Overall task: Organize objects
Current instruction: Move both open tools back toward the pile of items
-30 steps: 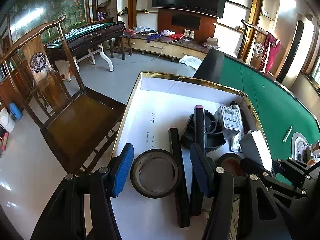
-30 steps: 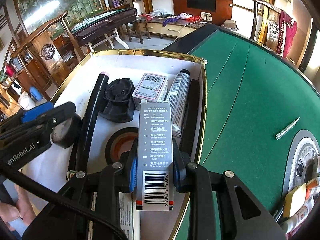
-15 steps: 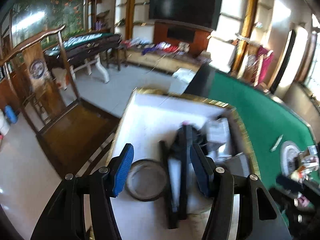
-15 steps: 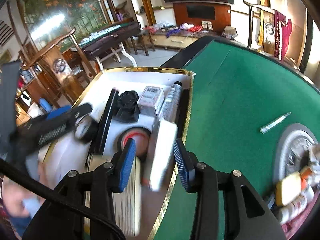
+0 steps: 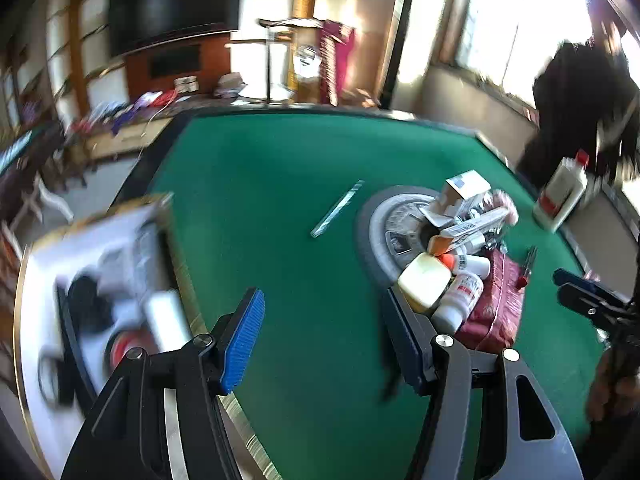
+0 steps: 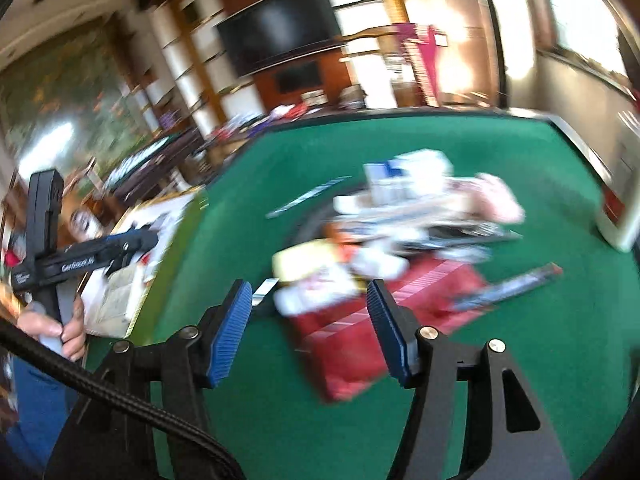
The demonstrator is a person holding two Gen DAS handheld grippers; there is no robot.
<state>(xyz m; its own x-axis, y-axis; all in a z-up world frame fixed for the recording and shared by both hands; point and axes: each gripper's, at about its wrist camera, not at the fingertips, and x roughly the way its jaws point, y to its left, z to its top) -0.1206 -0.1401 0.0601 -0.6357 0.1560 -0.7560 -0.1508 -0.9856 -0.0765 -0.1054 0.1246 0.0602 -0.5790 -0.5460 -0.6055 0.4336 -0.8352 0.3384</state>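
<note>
Clutter (image 5: 460, 248) sits heaped mid-table on the green felt, right of the box (image 5: 36, 264). Left gripper (image 5: 324, 340) is apart and empty; right gripper (image 6: 310, 334) has just been opening, nothing between. A rushed grab could topple the heap.
</note>
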